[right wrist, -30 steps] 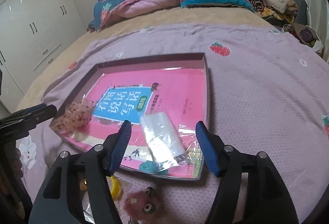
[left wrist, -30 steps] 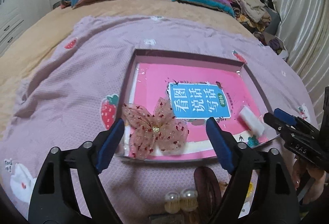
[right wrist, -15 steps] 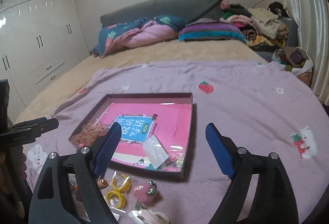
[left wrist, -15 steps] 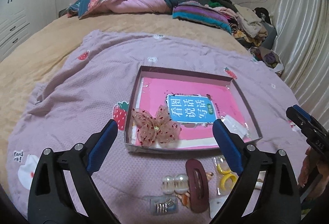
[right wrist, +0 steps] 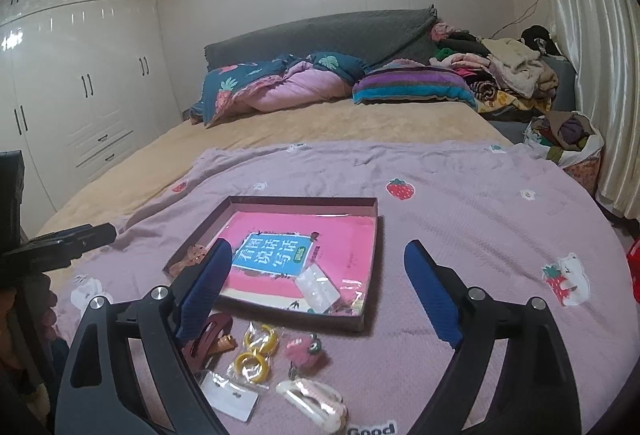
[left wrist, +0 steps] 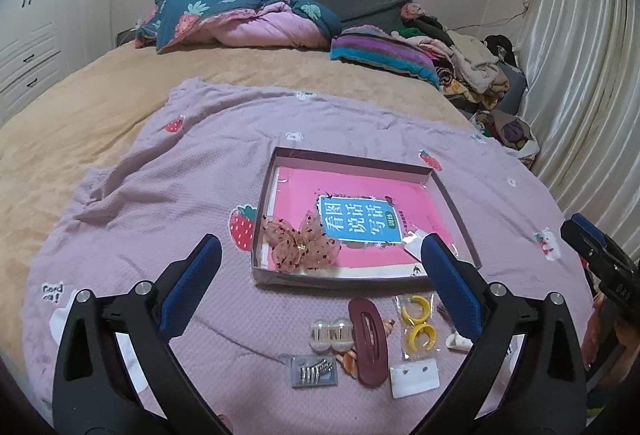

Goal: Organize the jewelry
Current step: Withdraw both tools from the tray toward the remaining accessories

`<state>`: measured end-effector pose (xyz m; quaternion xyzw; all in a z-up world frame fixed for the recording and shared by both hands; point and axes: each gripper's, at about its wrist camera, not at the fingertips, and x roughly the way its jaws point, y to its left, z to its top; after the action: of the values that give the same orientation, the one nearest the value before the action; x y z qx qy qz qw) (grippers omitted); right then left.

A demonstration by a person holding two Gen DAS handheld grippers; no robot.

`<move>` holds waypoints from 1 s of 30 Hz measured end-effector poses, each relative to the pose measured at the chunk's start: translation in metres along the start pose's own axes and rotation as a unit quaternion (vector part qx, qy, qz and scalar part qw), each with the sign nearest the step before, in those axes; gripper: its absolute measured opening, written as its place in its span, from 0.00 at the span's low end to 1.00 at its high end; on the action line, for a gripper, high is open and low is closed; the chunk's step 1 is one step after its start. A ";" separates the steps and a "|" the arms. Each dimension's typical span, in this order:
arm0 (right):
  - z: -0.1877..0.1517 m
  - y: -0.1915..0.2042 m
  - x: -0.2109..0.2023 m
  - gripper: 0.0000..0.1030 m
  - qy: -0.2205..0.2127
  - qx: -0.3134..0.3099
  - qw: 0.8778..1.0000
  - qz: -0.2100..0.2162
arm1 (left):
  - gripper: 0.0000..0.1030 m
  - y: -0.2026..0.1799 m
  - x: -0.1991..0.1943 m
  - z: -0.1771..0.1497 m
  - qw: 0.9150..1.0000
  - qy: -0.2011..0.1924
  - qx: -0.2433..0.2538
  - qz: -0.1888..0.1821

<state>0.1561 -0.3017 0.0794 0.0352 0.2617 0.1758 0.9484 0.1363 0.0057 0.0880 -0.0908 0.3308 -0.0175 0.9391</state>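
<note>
A shallow box (left wrist: 352, 159) (right wrist: 370, 227) with a pink book inside lies on the purple blanket. A sheer pink bow (left wrist: 300, 247) lies in its near left corner, and a small clear packet (right wrist: 318, 287) in its near right part. Loose pieces lie in front of the box: a maroon hair clip (left wrist: 368, 339), yellow hoop earrings (left wrist: 420, 319) (right wrist: 254, 355), pearl clips (left wrist: 332, 331), a pink fuzzy charm (right wrist: 304, 349) and white clips (right wrist: 314, 397). My left gripper (left wrist: 320, 275) is open and empty above them. My right gripper (right wrist: 320, 287) is open and empty too.
The purple blanket (left wrist: 160, 203) covers the near half of the bed. Pillows and folded quilts (left wrist: 248, 23) lie by the headboard. Piled clothes (right wrist: 512, 71) are at the far right, a curtain beside them, and white wardrobes (right wrist: 72, 95) at the left.
Both grippers have drawn back and up from the box, empty and open. The bow and the clear packet stay in the box, and the loose pieces in front came into view.
</note>
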 end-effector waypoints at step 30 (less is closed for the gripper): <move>-0.047 0.015 -0.041 0.87 0.043 -0.023 0.999 0.000 | 0.91 0.000 -0.029 -0.054 0.999 0.031 0.030 0.004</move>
<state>0.0949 -0.3034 0.0605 0.0058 0.2983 0.1830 0.9367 0.0797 0.0000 0.0643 -0.0606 0.3592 -0.0264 0.9309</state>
